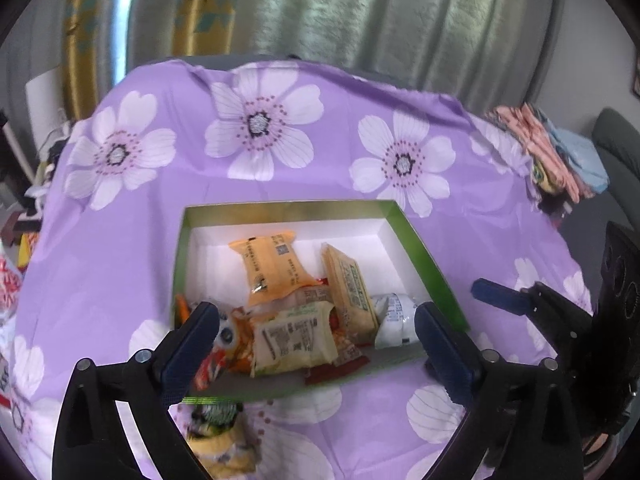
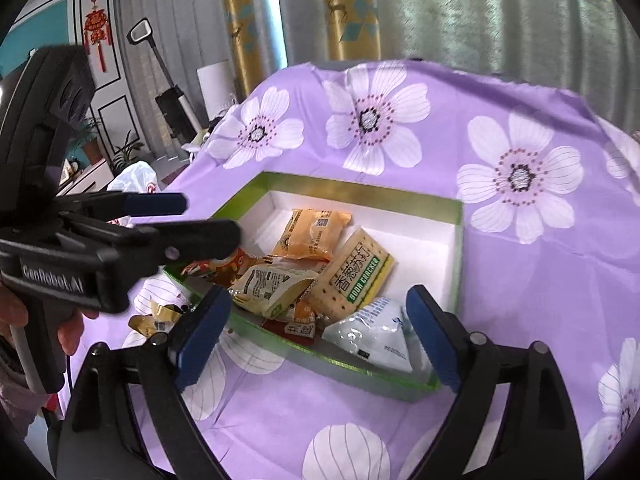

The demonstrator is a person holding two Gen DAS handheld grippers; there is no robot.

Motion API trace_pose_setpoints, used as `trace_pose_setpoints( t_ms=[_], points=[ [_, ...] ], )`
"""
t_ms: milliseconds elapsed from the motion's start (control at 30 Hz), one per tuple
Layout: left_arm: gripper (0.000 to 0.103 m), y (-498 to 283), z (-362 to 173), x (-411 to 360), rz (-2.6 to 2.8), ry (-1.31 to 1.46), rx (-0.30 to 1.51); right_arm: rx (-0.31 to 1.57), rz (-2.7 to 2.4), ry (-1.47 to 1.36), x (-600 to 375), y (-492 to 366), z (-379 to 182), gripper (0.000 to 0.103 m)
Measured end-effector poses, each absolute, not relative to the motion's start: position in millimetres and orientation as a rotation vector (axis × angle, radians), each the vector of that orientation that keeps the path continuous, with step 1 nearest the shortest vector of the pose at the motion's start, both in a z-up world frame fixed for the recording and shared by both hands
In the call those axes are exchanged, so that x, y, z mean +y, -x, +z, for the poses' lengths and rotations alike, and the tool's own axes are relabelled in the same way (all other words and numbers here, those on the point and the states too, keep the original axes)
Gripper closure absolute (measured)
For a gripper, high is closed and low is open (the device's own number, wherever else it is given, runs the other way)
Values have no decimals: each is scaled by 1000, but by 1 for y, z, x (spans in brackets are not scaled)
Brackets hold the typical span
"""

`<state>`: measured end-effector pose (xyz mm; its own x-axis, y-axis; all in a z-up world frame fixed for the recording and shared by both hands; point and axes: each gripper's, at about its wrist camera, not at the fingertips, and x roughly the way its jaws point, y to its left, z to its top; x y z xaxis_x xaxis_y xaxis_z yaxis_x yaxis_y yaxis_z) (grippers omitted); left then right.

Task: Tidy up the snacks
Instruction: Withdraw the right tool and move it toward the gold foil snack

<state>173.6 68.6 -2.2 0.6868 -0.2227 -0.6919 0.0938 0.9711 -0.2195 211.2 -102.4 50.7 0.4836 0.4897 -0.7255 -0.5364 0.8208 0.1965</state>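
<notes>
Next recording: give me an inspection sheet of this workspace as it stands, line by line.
Surface: purple floral tablecloth.
Job's things: green box holding an orange packet, soda cracker pack, white pouch and other wrappers; one snack packet outside, near the box.
Clutter: folded cloths at the table's edge.
Grippers: left gripper and right gripper both open, empty.
Cables: nothing seen.
Surroundings: curtains, potted plants.

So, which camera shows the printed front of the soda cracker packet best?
The right wrist view: the yellow-green soda cracker packet faces the lens, its label readable. The left wrist view shows it edge-on and leaning in the green-rimmed box, print blurred.
</notes>
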Motion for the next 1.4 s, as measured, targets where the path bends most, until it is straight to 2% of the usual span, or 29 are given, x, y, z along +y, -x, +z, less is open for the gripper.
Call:
trace_pose_setpoints(
  t_ms=[833, 1400],
  points=[
    [4, -61, 22, 71, -159, 207, 725, 816, 604, 58, -128, -112, 95, 10],
    [4, -15, 10, 93, -123, 271, 751, 850, 639, 97, -108, -70, 93, 10]
  ],
)
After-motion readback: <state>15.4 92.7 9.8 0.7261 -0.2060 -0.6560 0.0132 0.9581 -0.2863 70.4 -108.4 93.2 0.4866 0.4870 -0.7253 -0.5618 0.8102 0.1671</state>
